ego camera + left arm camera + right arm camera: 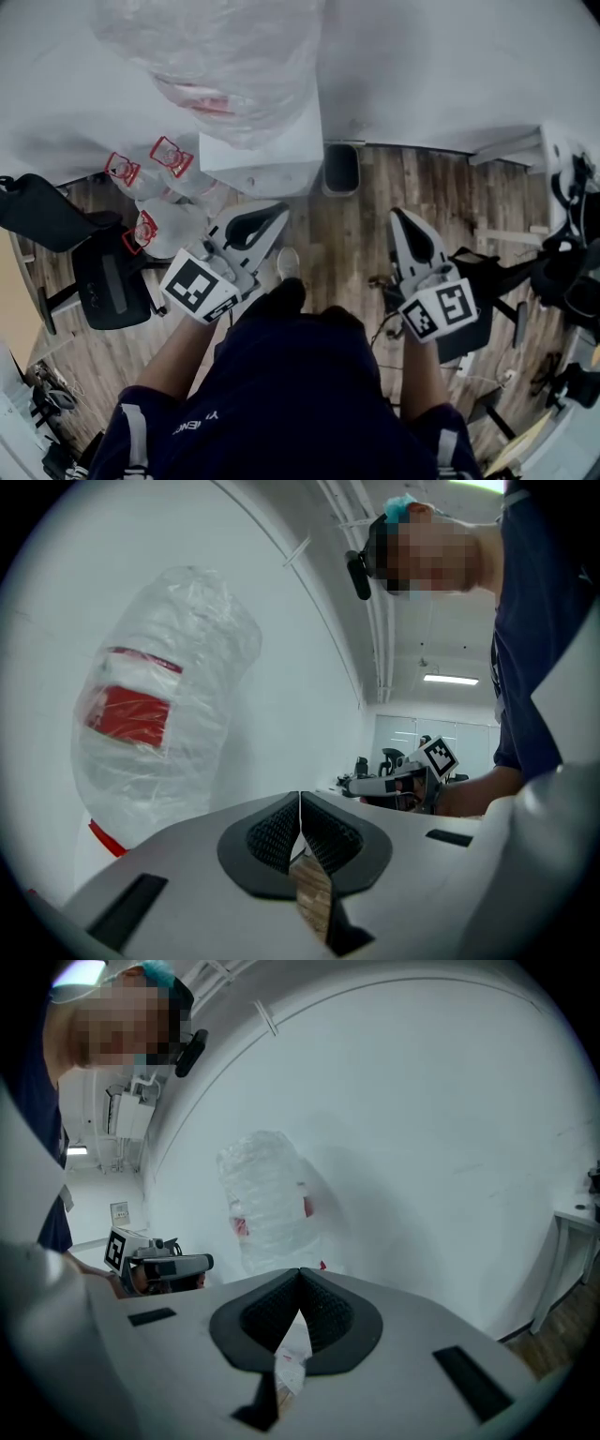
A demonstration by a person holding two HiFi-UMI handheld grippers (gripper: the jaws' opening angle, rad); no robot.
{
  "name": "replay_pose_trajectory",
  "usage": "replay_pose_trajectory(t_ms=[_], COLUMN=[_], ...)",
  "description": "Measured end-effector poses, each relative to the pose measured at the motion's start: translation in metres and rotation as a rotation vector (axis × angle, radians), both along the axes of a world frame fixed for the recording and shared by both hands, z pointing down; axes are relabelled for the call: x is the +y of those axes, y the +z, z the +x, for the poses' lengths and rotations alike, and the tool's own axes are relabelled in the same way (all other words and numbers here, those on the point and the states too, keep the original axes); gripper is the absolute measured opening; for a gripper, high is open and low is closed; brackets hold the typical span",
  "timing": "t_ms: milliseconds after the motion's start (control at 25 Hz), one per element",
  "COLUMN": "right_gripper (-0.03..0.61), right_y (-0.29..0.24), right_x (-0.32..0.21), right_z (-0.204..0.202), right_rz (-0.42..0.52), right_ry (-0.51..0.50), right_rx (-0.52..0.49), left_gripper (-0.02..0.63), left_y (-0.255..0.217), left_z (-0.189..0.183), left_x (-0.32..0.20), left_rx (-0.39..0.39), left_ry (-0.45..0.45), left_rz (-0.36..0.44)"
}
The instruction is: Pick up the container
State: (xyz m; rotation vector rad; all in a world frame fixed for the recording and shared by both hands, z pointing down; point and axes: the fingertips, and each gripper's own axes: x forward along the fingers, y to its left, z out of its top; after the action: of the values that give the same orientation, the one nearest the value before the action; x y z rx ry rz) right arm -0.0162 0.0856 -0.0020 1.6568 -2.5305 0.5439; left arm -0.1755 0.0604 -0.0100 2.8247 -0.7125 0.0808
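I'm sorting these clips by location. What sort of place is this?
Most likely an office or lab workroom: a black office chair stands on a wood-plank floor, and the left gripper view shows a ceiling strip light and what look like glass partitions farther back.

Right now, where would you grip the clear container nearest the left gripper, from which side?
I'd grip the container across its clear body, beside its red-labelled end, coming down from above with the left gripper. It lies on the floor, a chair close beside it, so its top looks freest.
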Motion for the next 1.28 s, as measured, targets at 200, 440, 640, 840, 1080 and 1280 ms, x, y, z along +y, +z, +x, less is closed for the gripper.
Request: replay_pose_trajectory(t_ms=[200,440,640,840,1080,1280], right_gripper=[0.005,0.005,0.005,0.005,0.005,0.005], right_y=[0.006,0.026,0.055,0.096,0.170,0.252], right_x=[-0.031,-0.063,-0.096,-0.132,-0.166,-0.188], right_z=[0.001,0.009,0.025,0.057,0.097,0.118], right_rz=[-0.011,-0.027,-0.058,-0.082,-0.150,-0.227], right_ry=[0.013,0.002,-0.023,-0.037,-0.064,-0.067], right_rx=[0.007,0.022,0.032,0.029,0.027,0.036], left_gripper=[0.028,0.028,0.028,0.028,0.028,0.028], left_y=[0.009,0.028,0.057,0.101,0.158,0.214], left_z=[0.003,0.009,0.029,0.065,0.124,0.156], left_x=[-0.028,-0.053,-0.060,-0.069,-0.071,-0.081], left_rx=[-0.015,-0.054,-0.081,-0.115,-0.140,-0.159], left_ry=[0.022,0.028,0.013,-0.022,-0.026,-0.035], left_rz=[-0.010,-0.021,-0.079,-0.146,-0.203,-0.253])
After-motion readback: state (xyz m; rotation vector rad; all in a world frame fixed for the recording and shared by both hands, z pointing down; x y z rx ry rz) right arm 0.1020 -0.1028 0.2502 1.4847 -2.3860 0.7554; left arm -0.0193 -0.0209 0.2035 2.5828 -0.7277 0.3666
